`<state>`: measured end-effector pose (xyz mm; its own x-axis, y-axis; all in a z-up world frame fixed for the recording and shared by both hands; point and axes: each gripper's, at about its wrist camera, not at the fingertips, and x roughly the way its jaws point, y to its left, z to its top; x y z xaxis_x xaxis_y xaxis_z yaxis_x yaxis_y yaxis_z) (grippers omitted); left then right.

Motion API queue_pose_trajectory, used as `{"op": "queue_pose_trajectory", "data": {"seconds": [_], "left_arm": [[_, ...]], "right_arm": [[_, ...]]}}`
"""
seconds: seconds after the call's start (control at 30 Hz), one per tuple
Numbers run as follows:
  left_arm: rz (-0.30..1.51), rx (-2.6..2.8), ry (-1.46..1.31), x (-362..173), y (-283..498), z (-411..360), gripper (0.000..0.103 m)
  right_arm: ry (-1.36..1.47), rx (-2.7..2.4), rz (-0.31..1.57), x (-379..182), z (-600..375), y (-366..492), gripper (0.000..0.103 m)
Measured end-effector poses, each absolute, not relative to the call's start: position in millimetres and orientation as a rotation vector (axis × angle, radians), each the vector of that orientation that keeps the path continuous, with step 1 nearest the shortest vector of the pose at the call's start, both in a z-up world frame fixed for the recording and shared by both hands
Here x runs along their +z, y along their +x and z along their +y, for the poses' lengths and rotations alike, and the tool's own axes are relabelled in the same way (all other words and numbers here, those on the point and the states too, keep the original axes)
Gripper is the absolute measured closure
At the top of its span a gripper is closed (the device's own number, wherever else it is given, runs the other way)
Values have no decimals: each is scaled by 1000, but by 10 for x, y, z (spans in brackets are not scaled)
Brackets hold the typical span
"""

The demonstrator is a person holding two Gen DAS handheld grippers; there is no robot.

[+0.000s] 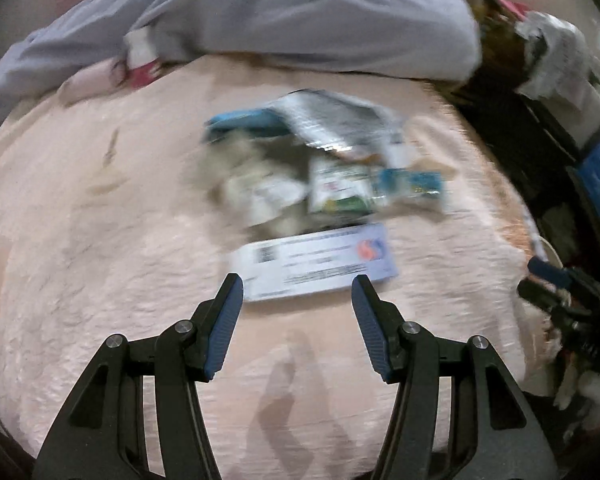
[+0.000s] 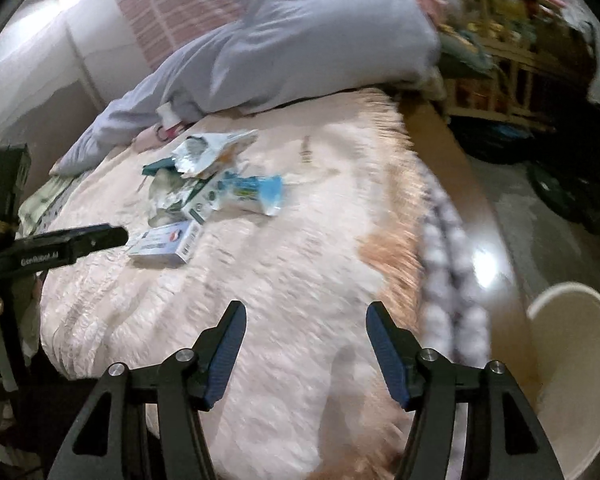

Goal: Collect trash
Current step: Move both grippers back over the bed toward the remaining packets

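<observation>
A heap of trash lies on the pink bedspread (image 1: 100, 240): a silver foil wrapper (image 1: 332, 120), a teal box (image 1: 244, 124), a green-and-white carton (image 1: 340, 192) and a blue wrapper (image 1: 416, 184). Nearest to me is a flat white printed box (image 1: 316, 264). My left gripper (image 1: 298, 292) is open just in front of that box, with nothing between its fingers. From the right wrist, the heap (image 2: 204, 176) and the white box (image 2: 166, 244) sit far left. My right gripper (image 2: 306, 320) hangs open and empty over bare bedspread. The picture is blurred.
A grey quilt (image 1: 300, 20) is bunched along the far side of the bed. A white round bin (image 2: 572, 360) stands on the floor past the bed's right edge. Cluttered shelves (image 2: 500, 60) fill the back right. The left gripper's finger (image 2: 80, 240) reaches in from the left.
</observation>
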<state>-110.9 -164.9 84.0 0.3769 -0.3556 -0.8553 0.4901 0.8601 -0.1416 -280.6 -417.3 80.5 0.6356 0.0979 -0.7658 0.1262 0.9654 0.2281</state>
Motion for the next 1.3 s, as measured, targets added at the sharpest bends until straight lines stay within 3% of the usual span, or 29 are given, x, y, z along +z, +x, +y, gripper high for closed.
{"op": "queue_pose_trajectory", "data": {"seconds": [0.23, 0.63, 0.93, 1.1, 1.13, 1.2, 1.3], "left_arm": [[1122, -464, 131, 524, -941, -1229, 48], [1134, -428, 110, 261, -579, -1335, 48], [1135, -428, -26, 460, -413, -1002, 48], [1161, -471, -97, 576, -609, -876, 48], [1168, -484, -119, 586, -659, -877, 48], [1180, -504, -155, 594, -757, -917, 45], [1193, -524, -200, 573, -841, -1030, 42]], "right_arm": [[214, 73, 906, 781, -3770, -2222, 43], [120, 42, 977, 538, -3415, -1219, 43], [84, 301, 1063, 516, -2936, -1742, 43], [89, 220, 954, 777, -3274, -1839, 43], [73, 175, 927, 825, -3371, -1823, 42], [48, 107, 883, 878, -3552, -1712, 21], [66, 59, 942, 761, -3752, -1429, 19]]}}
